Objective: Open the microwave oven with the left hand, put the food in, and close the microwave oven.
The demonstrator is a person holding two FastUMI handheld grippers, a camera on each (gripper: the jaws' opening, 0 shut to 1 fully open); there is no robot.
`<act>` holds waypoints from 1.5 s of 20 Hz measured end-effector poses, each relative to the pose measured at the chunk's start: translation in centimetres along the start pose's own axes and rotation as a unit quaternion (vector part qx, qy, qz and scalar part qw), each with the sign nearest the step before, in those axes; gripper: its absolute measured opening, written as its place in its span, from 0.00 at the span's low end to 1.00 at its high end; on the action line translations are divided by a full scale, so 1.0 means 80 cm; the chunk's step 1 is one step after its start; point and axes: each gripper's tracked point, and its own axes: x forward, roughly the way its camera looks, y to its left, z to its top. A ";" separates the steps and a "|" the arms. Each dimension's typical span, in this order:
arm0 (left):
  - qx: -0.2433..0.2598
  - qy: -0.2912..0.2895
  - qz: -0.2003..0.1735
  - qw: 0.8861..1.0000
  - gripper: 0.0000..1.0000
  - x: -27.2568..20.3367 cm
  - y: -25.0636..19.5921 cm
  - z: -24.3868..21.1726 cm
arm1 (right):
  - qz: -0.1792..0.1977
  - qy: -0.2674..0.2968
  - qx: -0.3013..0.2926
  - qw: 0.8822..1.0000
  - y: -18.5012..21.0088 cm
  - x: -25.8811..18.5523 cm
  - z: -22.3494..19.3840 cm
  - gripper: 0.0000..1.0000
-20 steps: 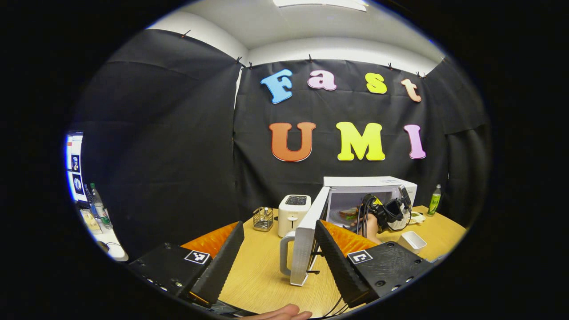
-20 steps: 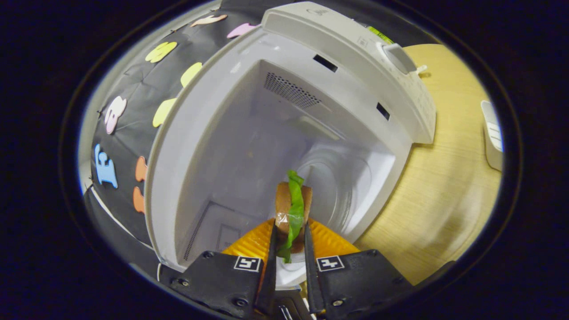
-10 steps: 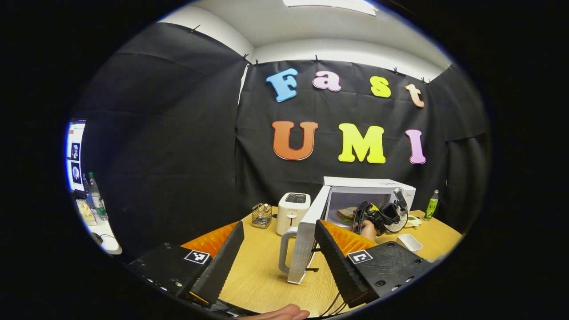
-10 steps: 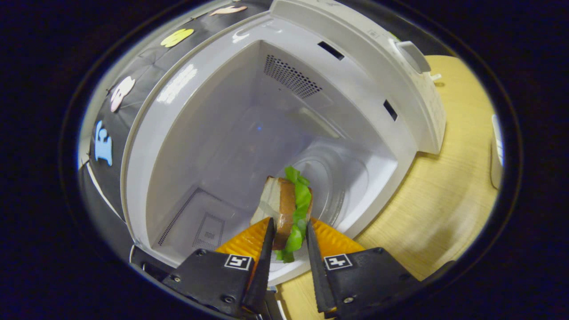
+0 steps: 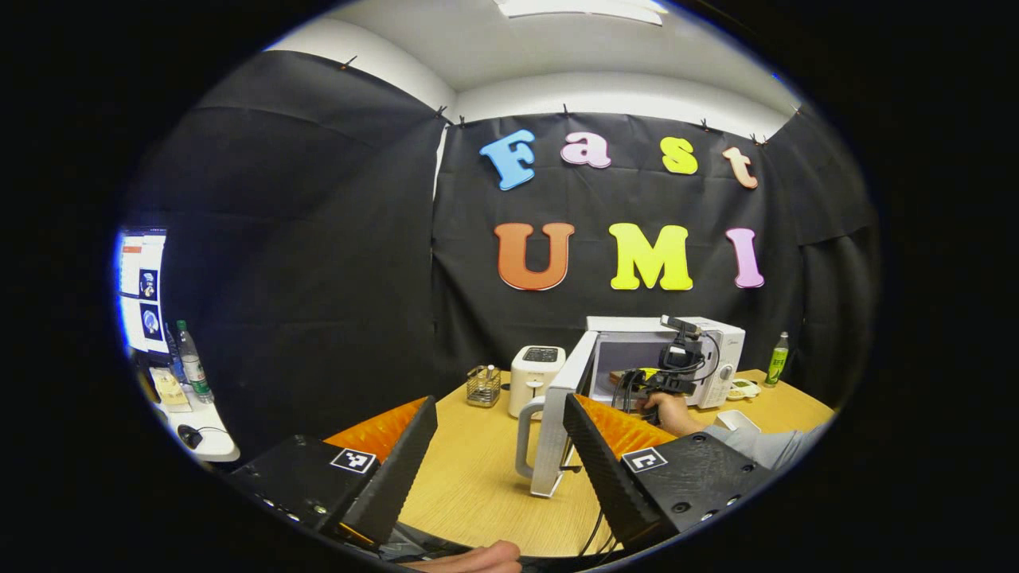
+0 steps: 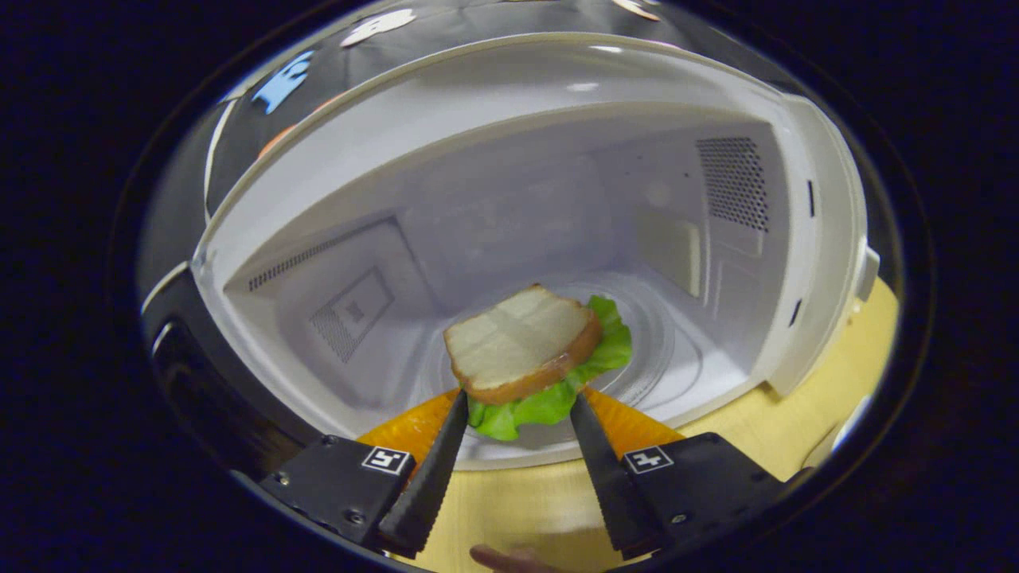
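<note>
With the sandwich [image 6: 529, 350] lying flat on the turntable inside the microwave oven [image 6: 509, 159], bread on top and lettuce frilling out underneath, I judge the food step as good as done. My right claw [image 6: 517, 446] is spread wide here, its fingers standing either side of the lettuce's front edge and gripping nothing, so the sandwich is released. Over in the left gripper view, my left claw [image 5: 501, 454] hangs open and empty above the desk [image 5: 478, 485], with the swung-out door [image 5: 557, 422] and its handle just ahead. From there I can see the right claw [image 5: 649, 382] at the oven's mouth. What's left, as I read it: pull the right claw clear, then push that door shut. Writing? The bottle [image 5: 778, 360] at the far edge has a label too small to read.
</note>
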 end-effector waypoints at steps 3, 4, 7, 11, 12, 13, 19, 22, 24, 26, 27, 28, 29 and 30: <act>-0.007 0.005 0.013 1.000 0.96 -0.010 0.018 -0.006 | -0.007 0.025 -0.054 0.998 0.002 -0.010 -0.007 0.83; -0.010 0.007 0.014 1.000 0.96 -0.012 0.021 -0.008 | -0.013 0.036 -0.079 0.996 -0.001 -0.014 -0.010 0.84; -0.021 0.020 0.025 0.999 0.96 -0.016 0.036 -0.021 | -0.023 0.084 -0.146 0.985 -0.006 -0.034 -0.028 0.83; -0.025 0.028 0.011 0.999 0.85 -0.012 0.038 -0.029 | 0.011 0.110 -0.154 0.982 -0.003 -0.074 -0.045 0.87; -0.023 0.029 0.008 0.999 0.96 -0.010 0.040 -0.030 | 0.012 0.100 -0.156 0.983 -0.007 -0.091 -0.038 0.87; -0.019 0.032 0.005 0.999 0.96 -0.009 0.042 -0.032 | 0.018 0.092 -0.155 0.983 -0.009 -0.109 -0.034 0.87; -0.026 0.028 -0.028 0.999 0.94 0.002 0.043 -0.016 | 0.054 -0.009 -0.173 0.983 -0.040 -0.259 0.012 0.87; -0.014 0.023 -0.035 0.999 0.85 0.016 0.047 -0.009 | 0.063 -0.053 -0.160 0.984 -0.066 -0.329 0.032 0.87; 0.007 0.014 -0.024 1.000 0.71 0.029 0.057 -0.007 | 0.065 -0.083 -0.149 0.983 -0.087 -0.375 0.050 0.87; 0.016 0.026 -0.036 0.999 0.41 0.036 0.053 -0.017 | 0.066 -0.117 -0.145 0.980 -0.108 -0.424 0.069 0.84; 0.014 0.026 -0.034 0.999 0.39 0.040 0.055 -0.018 | 0.066 -0.132 -0.140 0.979 -0.119 -0.448 0.076 0.88; 0.007 0.031 -0.031 0.999 0.24 0.056 0.059 -0.022 | 0.065 -0.147 -0.135 0.978 -0.132 -0.470 0.082 0.88; 0.000 0.038 -0.039 0.999 0.10 0.063 0.057 -0.026 | 0.063 -0.160 -0.129 0.977 -0.145 -0.492 0.089 0.88; -0.009 0.047 -0.060 0.997 0.01 0.072 0.048 -0.034 | 0.065 -0.174 -0.123 0.975 -0.156 -0.512 0.096 0.88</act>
